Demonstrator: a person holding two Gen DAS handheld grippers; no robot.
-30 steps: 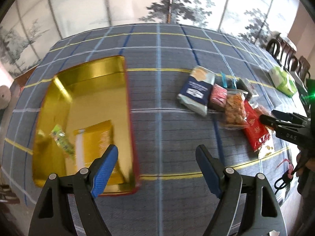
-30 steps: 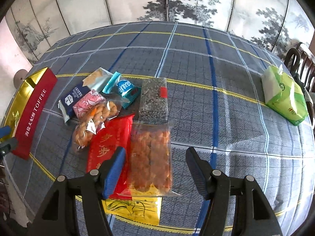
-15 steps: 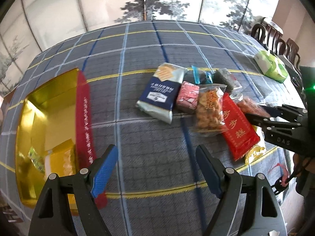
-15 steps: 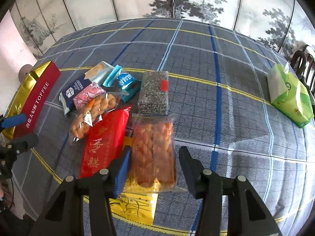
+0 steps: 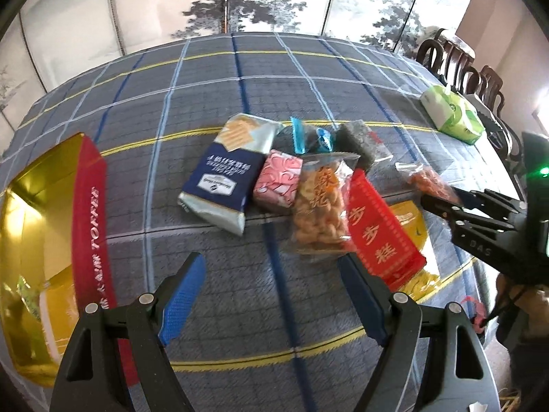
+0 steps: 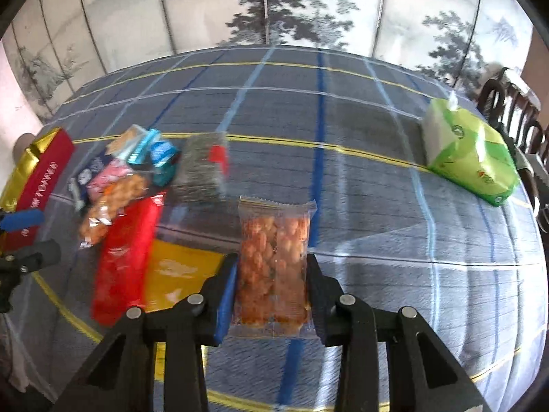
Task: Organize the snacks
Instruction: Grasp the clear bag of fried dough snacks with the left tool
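Currently right gripper (image 6: 271,295) clamped on a clear packet of orange-brown snacks (image 6: 272,264), pads pressing both long sides; packet stands up between the jaws, its sealed top edge pointing away from the camera, the checked tablecloth (image 6: 360,178) behind it. From the left wrist view the same packet (image 5: 429,182) shows at the tip of the right gripper (image 5: 442,202), right of the snack pile. Left gripper (image 5: 274,295) wide apart, nothing between the blue pads (image 5: 182,302), over bare cloth in front of the pile. Pile on cloth, left to right in the left view: navy-and-silver cracker packet (image 5: 226,175), pink wrapped sweet (image 5: 278,182) touching it, clear bag of fried twists (image 5: 320,206) overlapping the pink one, red packet with gold characters (image 5: 381,233) lying partly on a yellow packet (image 5: 411,219). Behind these a small blue-wrapped candy (image 5: 308,137) and a dark grey seeded bar (image 5: 360,140). Open gold-lined toffee tin (image 5: 89,213), red outer wall, sits at the left edge of the table, apart from the pile; a yellow packet and a green wrapper lie inside, blurred. Green-and-white tissue pack (image 6: 470,154) far right on the cloth, well apart from the snacks. Dark wooden chairs (image 5: 459,65) beyond the table's right edge. Painted tree screen (image 6: 274,7) behind.
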